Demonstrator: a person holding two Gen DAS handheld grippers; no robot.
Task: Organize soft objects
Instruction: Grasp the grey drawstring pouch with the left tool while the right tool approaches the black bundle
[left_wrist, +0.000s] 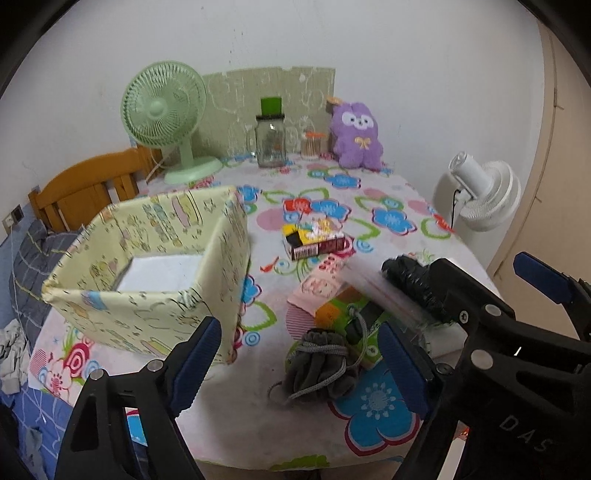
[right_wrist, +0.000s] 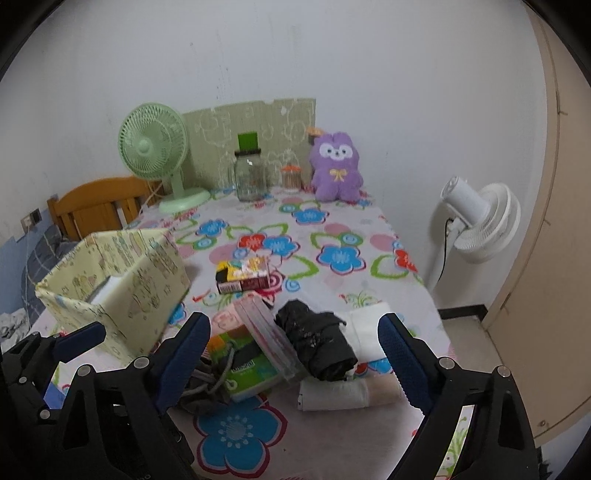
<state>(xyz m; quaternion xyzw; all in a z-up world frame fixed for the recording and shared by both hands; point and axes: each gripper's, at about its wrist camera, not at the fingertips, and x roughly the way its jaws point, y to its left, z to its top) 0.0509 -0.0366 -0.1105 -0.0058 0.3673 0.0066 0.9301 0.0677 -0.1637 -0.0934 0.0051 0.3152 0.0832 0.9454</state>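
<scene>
A pile of soft things lies at the near end of the flowered table (left_wrist: 229, 406). It holds a grey drawstring pouch (left_wrist: 317, 365), a green tissue pack (right_wrist: 247, 373), a pink cloth (left_wrist: 317, 288), a crumpled black bag (right_wrist: 317, 343), a white folded cloth (right_wrist: 365, 328) and a rolled white-and-beige piece (right_wrist: 343, 395). An open yellow patterned fabric box (left_wrist: 147, 273) stands to the left. My left gripper (left_wrist: 301, 369) is open above the pouch, its pads clear of it. My right gripper (right_wrist: 293, 363) is open above the tissue pack and black bag, holding nothing.
A small yellow-and-red carton (left_wrist: 314, 240) lies mid-table. At the far end stand a green fan (left_wrist: 166, 110), a glass jar (left_wrist: 271, 142) and a purple plush (left_wrist: 356, 134). A white floor fan (right_wrist: 480, 221) stands off the right edge, a bed (left_wrist: 26, 266) to the left.
</scene>
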